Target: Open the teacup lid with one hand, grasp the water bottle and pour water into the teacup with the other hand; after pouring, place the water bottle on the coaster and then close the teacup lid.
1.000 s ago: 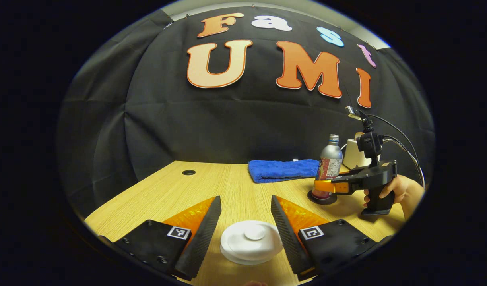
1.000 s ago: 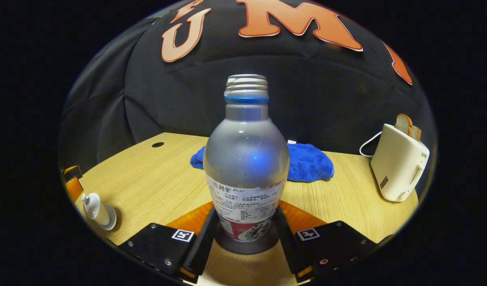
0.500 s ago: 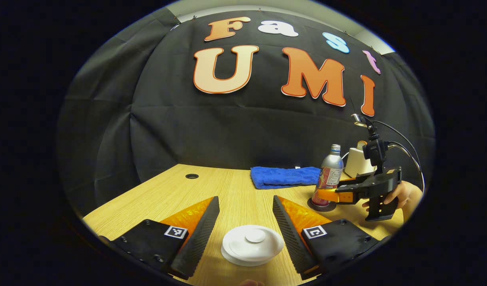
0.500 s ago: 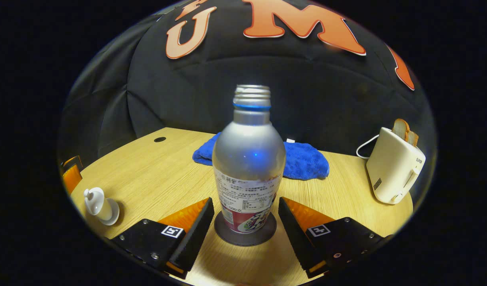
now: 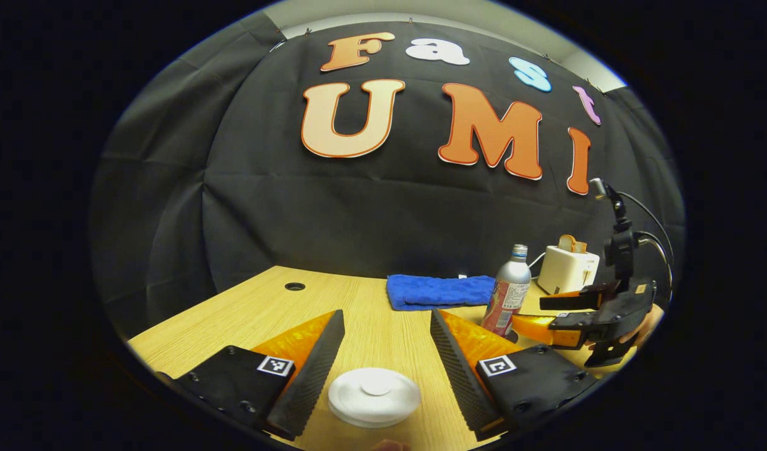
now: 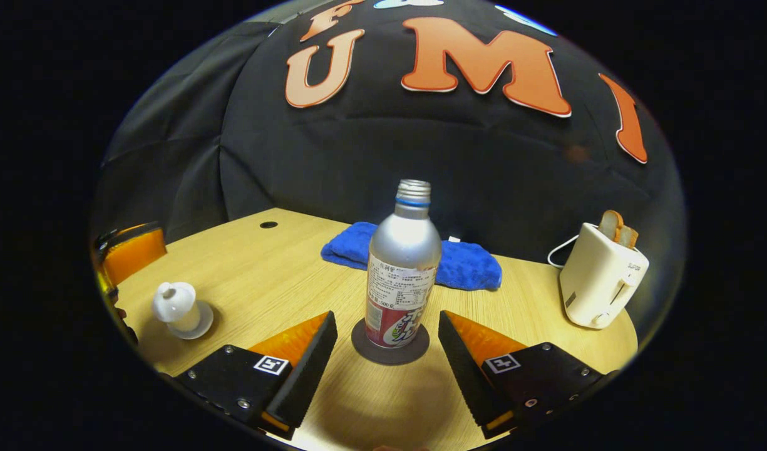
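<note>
A silver water bottle with no cap stands upright on a dark round coaster. My right gripper is open, its fingers drawn back on either side of the coaster and touching nothing. In the left gripper view the bottle stands at the right, with the right gripper just beside it in a hand. The white teacup, lid on, sits low between the fingers of my open left gripper, untouched. The right gripper view has the lidded teacup on its saucer at far left.
A blue towel lies behind the bottle near the back wall. A white toaster holding bread stands at the right with its cord. The wooden table has a cable hole at the back left.
My right gripper has opened, let go of the bottle and pulled back from it; the bottle stays on the coaster. My left gripper has drawn slightly away from the lidded teacup.
</note>
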Tool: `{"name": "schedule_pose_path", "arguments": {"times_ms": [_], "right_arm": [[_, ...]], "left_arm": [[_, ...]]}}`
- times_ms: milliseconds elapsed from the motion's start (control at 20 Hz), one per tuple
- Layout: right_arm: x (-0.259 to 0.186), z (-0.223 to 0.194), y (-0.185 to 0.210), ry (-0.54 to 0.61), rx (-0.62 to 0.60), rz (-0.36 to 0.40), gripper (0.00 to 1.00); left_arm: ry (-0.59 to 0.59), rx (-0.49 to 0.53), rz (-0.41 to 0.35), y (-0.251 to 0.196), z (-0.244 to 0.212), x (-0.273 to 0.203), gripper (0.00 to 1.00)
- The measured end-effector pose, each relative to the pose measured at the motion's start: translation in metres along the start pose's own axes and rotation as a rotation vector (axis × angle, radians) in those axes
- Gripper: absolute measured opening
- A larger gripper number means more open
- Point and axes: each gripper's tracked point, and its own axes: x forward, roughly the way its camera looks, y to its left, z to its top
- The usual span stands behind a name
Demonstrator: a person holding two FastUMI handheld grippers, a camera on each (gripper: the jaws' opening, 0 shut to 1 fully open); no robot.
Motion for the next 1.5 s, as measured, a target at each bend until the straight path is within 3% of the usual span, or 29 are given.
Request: {"name": "schedule_pose_path", "arguments": {"times_ms": [200,700,800,850,900,1300,1350,1500], "right_arm": [[-0.037,0.03,-0.004,-0.114,0.009,-0.022,0.98],[-0.113,0.08,-0.055,-0.309,0.041,-0.175,0.98],[-0.122,0.083,-0.065,-0.325,0.028,-0.201,0.98],[-0.127,0.083,-0.068,-0.331,0.028,-0.212,0.98],[-0.13,0.084,-0.069,-0.337,0.03,-0.217,0.98],[-0.136,0.093,-0.076,-0.363,0.031,-0.239,0.98],[-0.137,0.094,-0.074,-0.368,0.022,-0.236,0.98],[-0.14,0.097,-0.075,-0.375,0.0,-0.248,0.98]], "left_arm": [[-0.007,0.013,-0.006,-0.011,0.011,0.003,0.98],[-0.113,0.046,0.0,-0.036,0.067,-0.009,1.0],[-0.134,0.03,-0.02,-0.043,0.072,-0.008,1.0],[-0.126,0.019,-0.016,-0.045,0.07,-0.008,0.94],[-0.124,0.013,-0.013,-0.045,0.069,-0.006,1.0],[-0.149,0.047,-0.007,-0.063,0.081,-0.005,1.0],[-0.145,0.046,-0.011,-0.065,0.079,-0.005,0.95],[-0.124,0.05,-0.007,-0.061,0.07,-0.002,0.95]]}}
